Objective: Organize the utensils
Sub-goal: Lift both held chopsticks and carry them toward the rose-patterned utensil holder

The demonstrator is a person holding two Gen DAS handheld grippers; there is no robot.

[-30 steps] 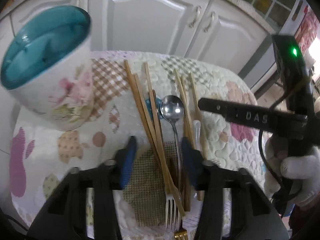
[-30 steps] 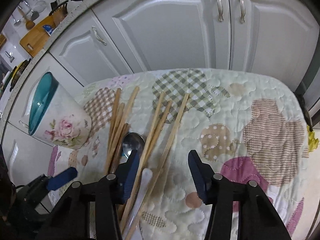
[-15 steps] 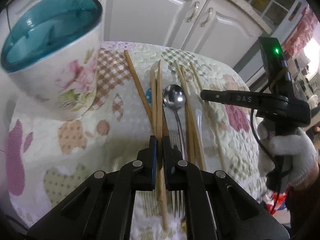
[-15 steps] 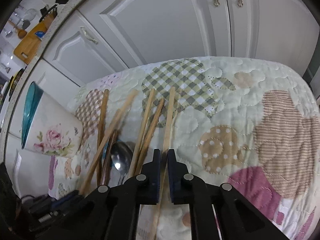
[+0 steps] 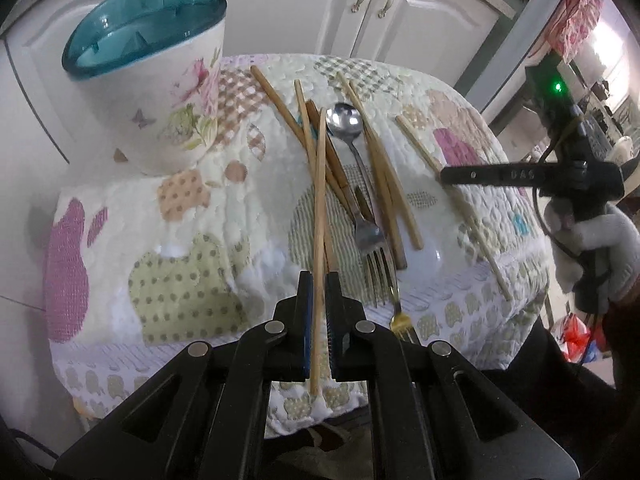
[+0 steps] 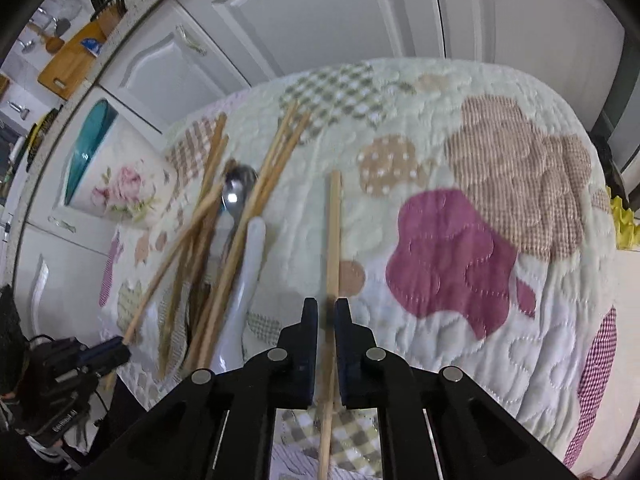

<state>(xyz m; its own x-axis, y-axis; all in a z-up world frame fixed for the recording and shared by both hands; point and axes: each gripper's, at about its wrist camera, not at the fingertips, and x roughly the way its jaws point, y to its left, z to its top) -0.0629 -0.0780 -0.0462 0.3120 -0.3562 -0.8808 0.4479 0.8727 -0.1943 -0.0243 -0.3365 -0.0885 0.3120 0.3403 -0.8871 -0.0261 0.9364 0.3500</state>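
My left gripper (image 5: 317, 280) is shut on a wooden chopstick (image 5: 319, 200), lifted above the quilted cloth (image 5: 192, 216) and pointing toward the floral cup (image 5: 160, 92) with the teal inside. My right gripper (image 6: 326, 308) is shut on another wooden chopstick (image 6: 333, 232), apart from the pile. It also shows at the right of the left wrist view (image 5: 444, 176). Several chopsticks (image 5: 384, 184), a metal spoon (image 5: 346, 120), a fork (image 5: 374, 248) and a white spoon (image 6: 250, 264) lie in a pile on the cloth.
White cabinet doors (image 5: 280, 4) stand behind the cloth-covered table. The cup (image 6: 116, 176) stands at the table's back left corner. A gold fork (image 5: 402, 320) hangs over the front edge. A cutting board (image 6: 68, 64) sits on the counter above.
Both grippers closed on a chopstick each, then lifted them. The right one pulled its chopstick right, away from the pile. The left one drew back with its chopstick raised.
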